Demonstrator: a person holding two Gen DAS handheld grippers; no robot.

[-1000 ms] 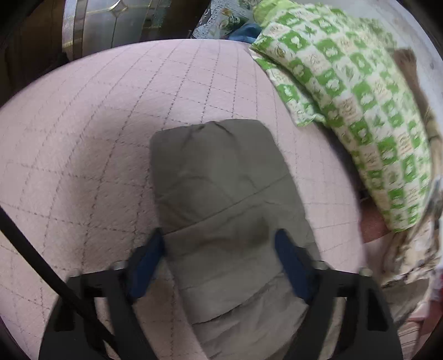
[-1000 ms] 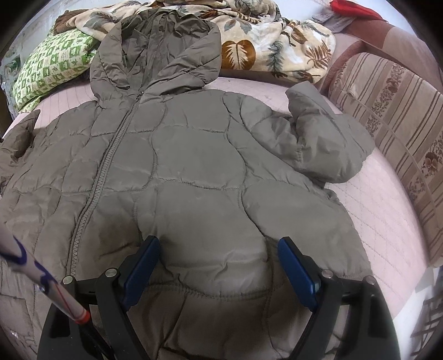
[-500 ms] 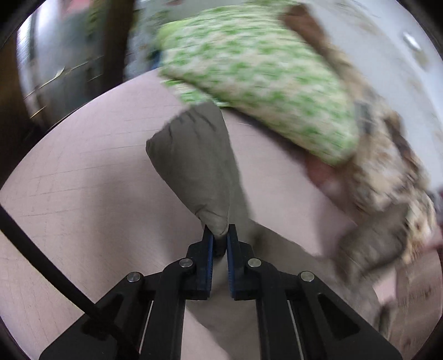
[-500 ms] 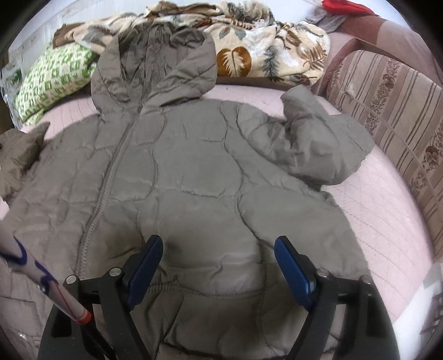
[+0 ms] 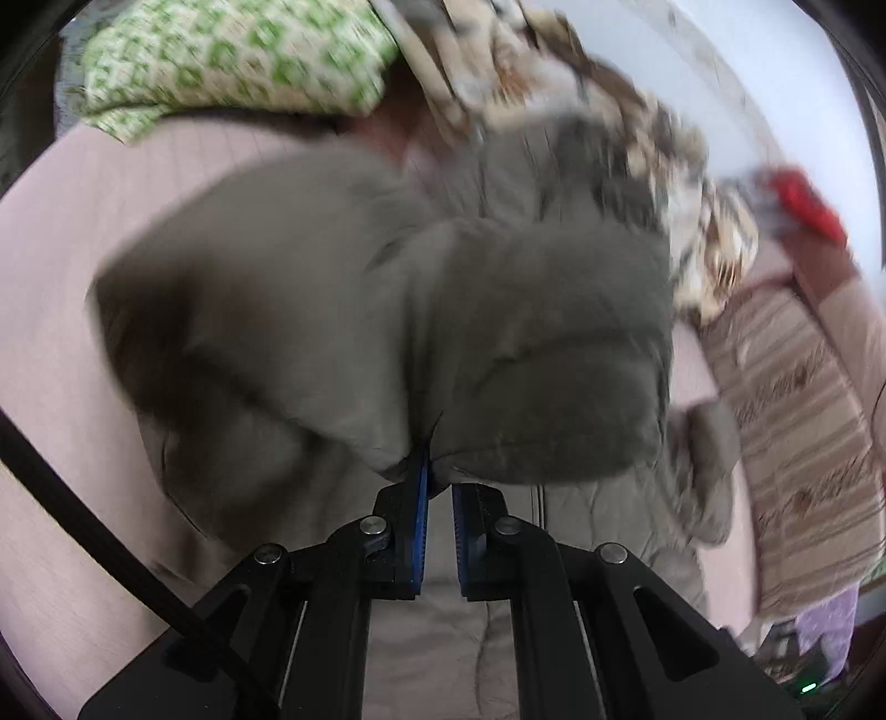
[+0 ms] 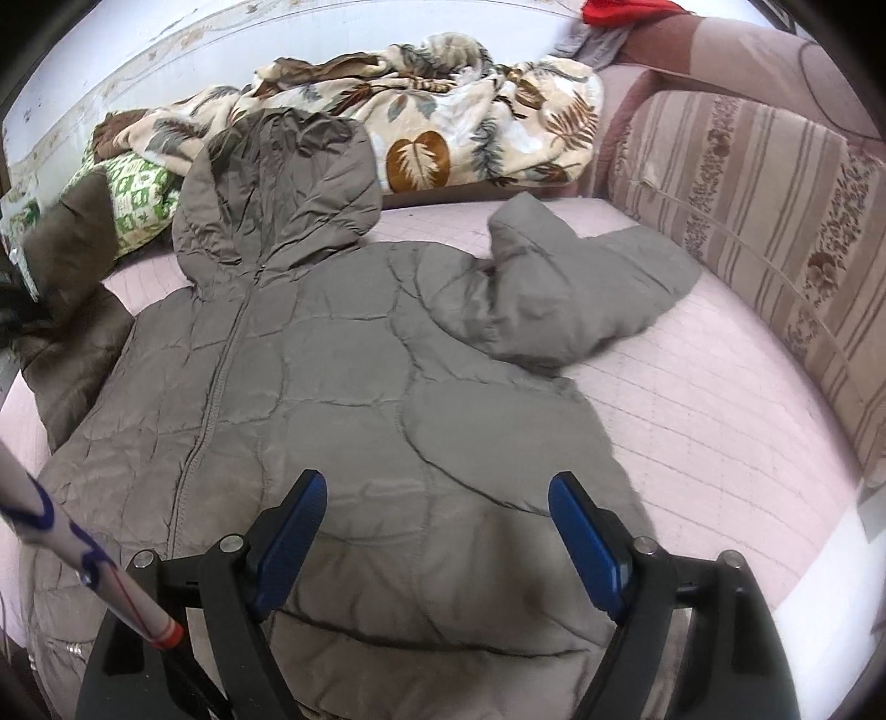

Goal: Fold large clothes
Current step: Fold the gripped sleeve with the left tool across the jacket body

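A grey-brown quilted hooded jacket [image 6: 343,354] lies front up on a pink quilted bed [image 6: 720,399], zipper closed, hood toward the wall. Its right sleeve [image 6: 576,293] lies bent on the bed. My left gripper [image 5: 434,471] is shut on the jacket's left sleeve [image 5: 387,332] and holds it lifted above the jacket body; that view is blurred. The lifted sleeve also shows at the left edge of the right wrist view [image 6: 72,232]. My right gripper [image 6: 437,531] is open and empty, hovering over the jacket's lower front.
A leaf-patterned blanket [image 6: 443,127] and a green checked pillow [image 6: 138,194] lie by the wall behind the hood. A striped headboard cushion [image 6: 775,221] runs along the right. A red cloth [image 6: 620,11] lies at the far corner.
My left gripper closed on the left sleeve, lifted it and swung it right, over the jacket body. My right gripper stayed open and drew back slightly.
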